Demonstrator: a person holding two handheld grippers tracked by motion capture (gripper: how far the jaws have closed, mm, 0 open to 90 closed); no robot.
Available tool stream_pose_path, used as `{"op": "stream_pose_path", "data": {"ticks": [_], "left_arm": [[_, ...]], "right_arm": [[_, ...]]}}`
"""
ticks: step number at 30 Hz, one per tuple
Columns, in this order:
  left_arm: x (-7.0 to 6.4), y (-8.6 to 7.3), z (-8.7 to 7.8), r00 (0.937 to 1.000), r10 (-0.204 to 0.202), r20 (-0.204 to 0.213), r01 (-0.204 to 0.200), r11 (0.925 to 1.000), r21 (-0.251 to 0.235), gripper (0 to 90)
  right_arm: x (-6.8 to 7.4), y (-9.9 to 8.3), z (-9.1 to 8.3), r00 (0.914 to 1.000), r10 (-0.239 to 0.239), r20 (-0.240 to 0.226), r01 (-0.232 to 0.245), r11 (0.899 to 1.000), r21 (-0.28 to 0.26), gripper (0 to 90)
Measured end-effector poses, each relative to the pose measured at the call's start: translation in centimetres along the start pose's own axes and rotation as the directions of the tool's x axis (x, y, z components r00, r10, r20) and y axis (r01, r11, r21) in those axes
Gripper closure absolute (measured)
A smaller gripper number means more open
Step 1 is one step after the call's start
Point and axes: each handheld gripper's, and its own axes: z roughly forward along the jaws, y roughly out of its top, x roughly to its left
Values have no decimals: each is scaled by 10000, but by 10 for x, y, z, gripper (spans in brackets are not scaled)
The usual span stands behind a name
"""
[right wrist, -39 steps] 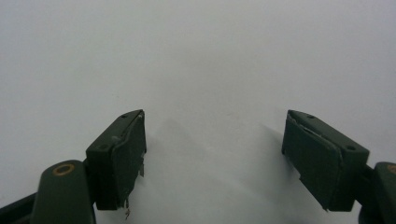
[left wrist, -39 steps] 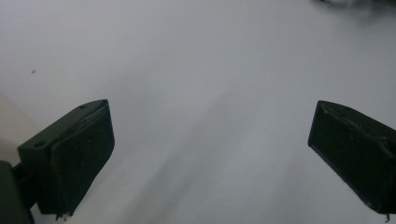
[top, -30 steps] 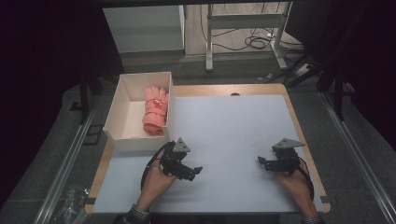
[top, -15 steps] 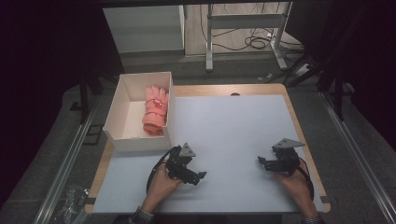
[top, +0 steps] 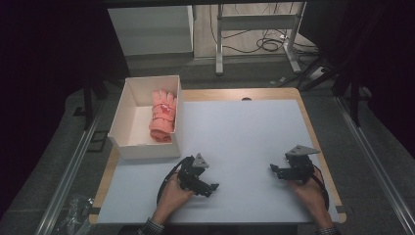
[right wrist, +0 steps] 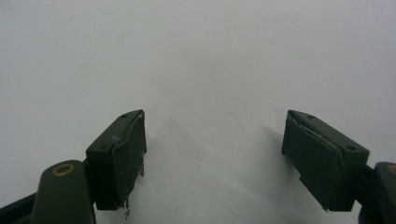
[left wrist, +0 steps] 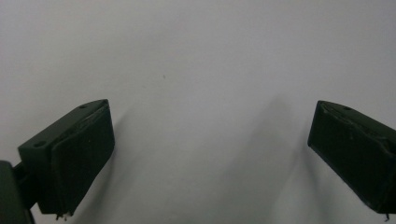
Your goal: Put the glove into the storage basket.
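1. Grippers low near the table's [top: 254, 142] front edge: left gripper [top: 211, 187] and right gripper [top: 272, 169], both with jaws spread wide, nothing between them.
2. Pink glove [top: 163, 114] lies in the white box [top: 126, 110] at the table's far-left corner, against its right wall, well apart from both tools.
3. It looks soft, light and floppy; no breakage risk.
4. Best hold, I'd judge: pinch the bunched cuff end nearest the person.
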Motion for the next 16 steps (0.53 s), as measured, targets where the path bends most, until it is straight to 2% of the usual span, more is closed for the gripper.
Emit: {"op": "stream_pose_path", "data": {"ticks": [6, 9, 11, 16], "left_arm": [[-2, -1, 2, 9998, 93, -146, -94, 9999, -68, 7], [-4, -2, 3, 9987, 363, -348, -366, 9993, -81, 0], [-5, -4, 4, 9987, 331, -376, -340, 9992, -232, 0], [-5, -4, 4, 9986, 369, -380, -377, 9991, -207, 0]], "right_arm": [[0, 0, 0, 10000, 1, 1, -1, 10000, 0, 220], [0, 0, 0, 10000, 2, 3, -2, 10000, 2, 219], [0, 0, 0, 10000, 2, 0, -2, 10000, 0, 220], [0, 0, 0, 10000, 16, -5, -16, 10000, 4, 219]]}}
